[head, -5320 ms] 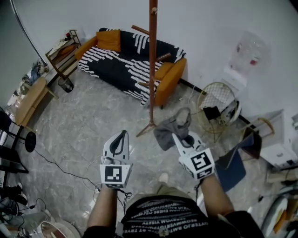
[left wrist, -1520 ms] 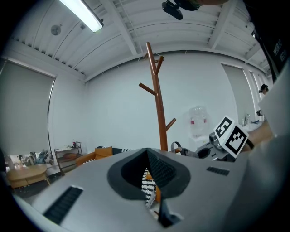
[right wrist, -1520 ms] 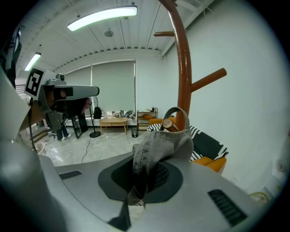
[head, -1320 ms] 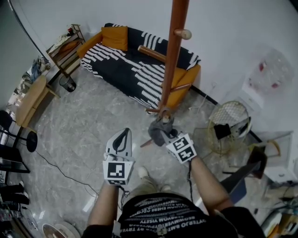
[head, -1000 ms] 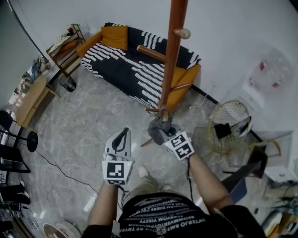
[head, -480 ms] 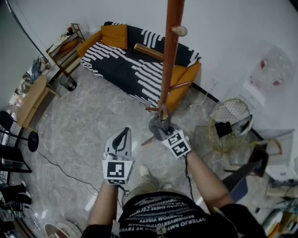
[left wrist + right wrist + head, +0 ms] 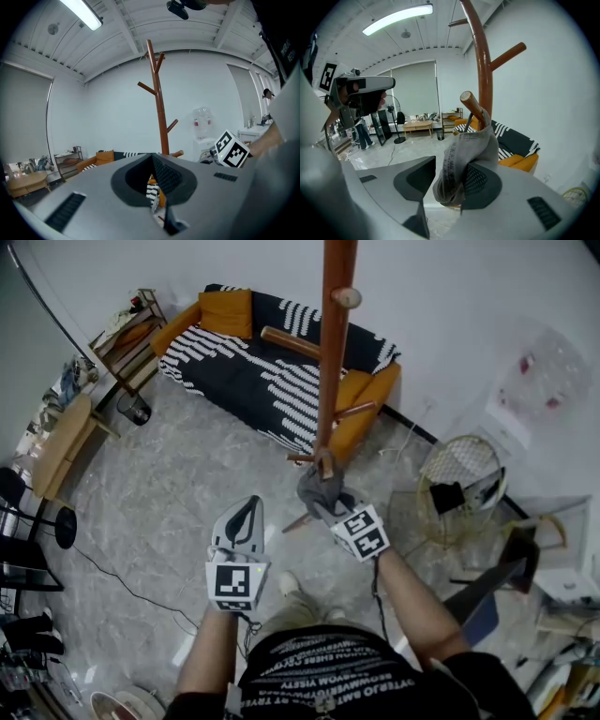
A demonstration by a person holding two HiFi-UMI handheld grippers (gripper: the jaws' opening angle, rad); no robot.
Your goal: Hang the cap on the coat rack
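Observation:
The brown wooden coat rack (image 7: 333, 334) stands straight ahead of me, its pole (image 7: 483, 61) rising close in the right gripper view. A grey cap (image 7: 319, 488) hangs over a low peg (image 7: 469, 104). My right gripper (image 7: 328, 506) is just below the peg and its jaws are opening. The cap's (image 7: 471, 150) lower edge droops between them, lying against the right pad, and a gap shows on the left side. My left gripper (image 7: 241, 518) hovers lower left, away from the rack (image 7: 157, 108), shut and holding nothing.
A black-and-white striped sofa (image 7: 253, 362) with orange cushions stands behind the rack. A wire fan guard (image 7: 459, 470) and clutter lie to the right, with a water dispenser (image 7: 539, 381) behind. A wooden table (image 7: 56, 442) and a shelf (image 7: 127, 338) line the left wall.
My right gripper carried the cap from low on the right up to the rack's low peg. In the last half second it drew back slightly while the cap stayed on the peg. The left gripper stayed put.

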